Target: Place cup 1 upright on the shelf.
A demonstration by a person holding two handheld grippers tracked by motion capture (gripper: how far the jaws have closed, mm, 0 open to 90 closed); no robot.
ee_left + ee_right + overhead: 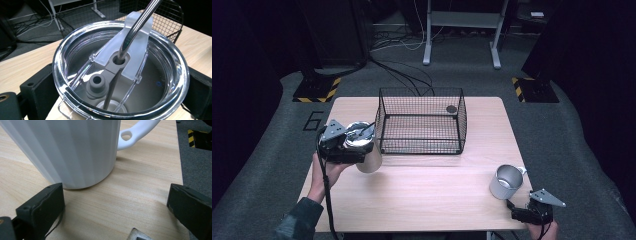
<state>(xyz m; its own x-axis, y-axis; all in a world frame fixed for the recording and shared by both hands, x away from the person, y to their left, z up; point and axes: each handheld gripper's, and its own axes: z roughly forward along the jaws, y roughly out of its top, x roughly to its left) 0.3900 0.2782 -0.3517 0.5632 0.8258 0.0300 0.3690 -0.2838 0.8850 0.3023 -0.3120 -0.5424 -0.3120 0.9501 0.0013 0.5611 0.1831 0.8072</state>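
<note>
My left gripper (354,146) is shut on a pale tumbler (371,160) at the table's left side, just left of the wire basket (421,120). The tumbler leans over, with its top turned toward the gripper. In the left gripper view its clear lid (75,60) has a metal straw (135,30) through a hole, and a black finger (37,92) presses on each side. A white ribbed mug (506,181) with a handle (136,131) stands at the front right. My right gripper (524,210) sits open on the table just in front of the mug, its fingers (42,205) wide apart and not touching it.
The black wire basket stands in the middle of the wooden table (437,190), with a small dark disc (451,109) at its far right corner. The right gripper is close to the table's front right corner. Cables and a desk frame (462,30) lie on the floor beyond.
</note>
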